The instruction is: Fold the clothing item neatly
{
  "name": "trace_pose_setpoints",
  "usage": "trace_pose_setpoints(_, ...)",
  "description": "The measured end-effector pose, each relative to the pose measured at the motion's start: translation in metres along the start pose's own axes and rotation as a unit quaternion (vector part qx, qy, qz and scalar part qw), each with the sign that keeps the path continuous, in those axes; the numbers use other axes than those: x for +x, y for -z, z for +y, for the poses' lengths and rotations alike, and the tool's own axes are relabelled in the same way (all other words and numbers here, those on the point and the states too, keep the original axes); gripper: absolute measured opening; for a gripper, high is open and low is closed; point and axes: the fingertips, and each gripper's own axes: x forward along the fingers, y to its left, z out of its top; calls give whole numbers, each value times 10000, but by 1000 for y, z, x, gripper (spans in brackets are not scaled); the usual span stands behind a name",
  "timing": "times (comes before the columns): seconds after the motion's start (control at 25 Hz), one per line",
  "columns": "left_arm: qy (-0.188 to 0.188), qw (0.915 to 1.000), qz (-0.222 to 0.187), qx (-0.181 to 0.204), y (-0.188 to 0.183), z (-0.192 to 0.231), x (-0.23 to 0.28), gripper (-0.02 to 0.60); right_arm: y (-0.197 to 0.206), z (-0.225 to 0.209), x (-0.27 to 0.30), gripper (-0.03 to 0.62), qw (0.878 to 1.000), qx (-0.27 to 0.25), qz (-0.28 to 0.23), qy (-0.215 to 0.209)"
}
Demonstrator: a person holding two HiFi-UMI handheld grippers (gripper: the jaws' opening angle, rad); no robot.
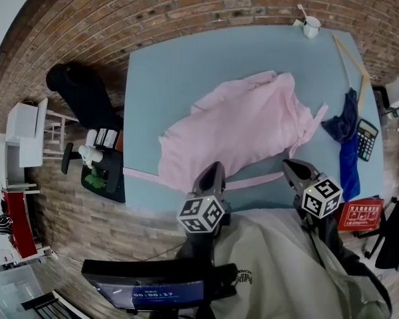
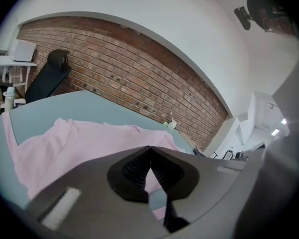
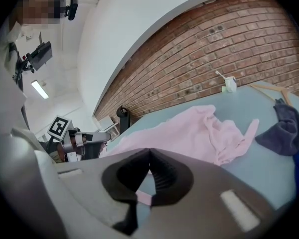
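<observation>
Surface: pale blue tabletop [image 1: 186, 65] beside red brick wall [image 1: 186, 5].
Garment: rumpled pink fabric garment [image 1: 239, 125], mid-table, unfolded.
Left gripper [image 1: 215, 169]: fingers together, empty, poised by hem.
Right gripper [image 1: 292, 166]: closed, empty, likely readying a grab.

The pink clothing item [image 1: 243, 128] is made of soft cloth. The worktop [image 1: 186, 65] is seen smooth and matt, the wall [image 1: 186, 5] rough brick.

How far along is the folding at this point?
Done: nothing visible. The pink garment lies rumpled and unfolded on the table.
In hand: nothing. The left gripper and right gripper hover by the garment's near edge, each with its jaws together and nothing between them.
Left: probably the whole job, meaning gripping the garment, smoothing it flat and making every fold.
</observation>
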Motion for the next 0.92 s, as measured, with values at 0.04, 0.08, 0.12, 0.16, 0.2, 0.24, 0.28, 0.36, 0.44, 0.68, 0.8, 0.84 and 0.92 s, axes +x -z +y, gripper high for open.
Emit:
trace_pose_setpoints(0.04,-14,10000,9,-4,1,0,0,8,0,0,0,2,10000,-26,14,8)
trace_pose_setpoints(0.08,-27,10000,14,-9,2,1,-1,8,1,0,1,2,10000,-52,20,19)
trace_pose_setpoints(0.12,-39,10000,15,-15,3,2,-1,8,1,0,1,2,10000,-59,19,16)
trace_pose_setpoints(0.16,-51,10000,14,-26,3,3,-1,8,1,1,2,2,10000,-45,16,1)
trace_pose_setpoints(0.2,-64,10000,14,-39,3,4,-1,8,1,1,2,2,10000,-21,13,-16)
trace_pose_setpoints(0.24,-75,10000,15,-50,3,5,-2,8,2,1,2,2,10000,0,11,-26)
trace_pose_setpoints(0.28,-83,9999,18,-58,4,5,-2,8,2,1,2,2,10000,12,10,-28)
trace_pose_setpoints(0.36,-91,9999,30,-65,5,6,-2,8,2,0,2,2,10000,26,5,-22)
trace_pose_setpoints(0.44,-91,9999,51,-76,7,5,-1,8,2,-1,1,2,10000,53,-1,-19)
trace_pose_setpoints(0.68,-106,9998,127,-93,12,6,1,8,4,-3,1,2,10000,60,12,-18)
trace_pose_setpoints(0.8,-116,9998,142,-125,14,7,0,8,5,-3,0,2,10000,75,16,-16)
trace_pose_setpoints(0.84,-120,9997,147,-133,14,7,0,8,5,-3,0,2,10000,75,20,-16)
trace_pose_setpoints(0.92,-126,9997,156,-152,15,8,0,8,5,-2,1,2,10000,70,29,-17)
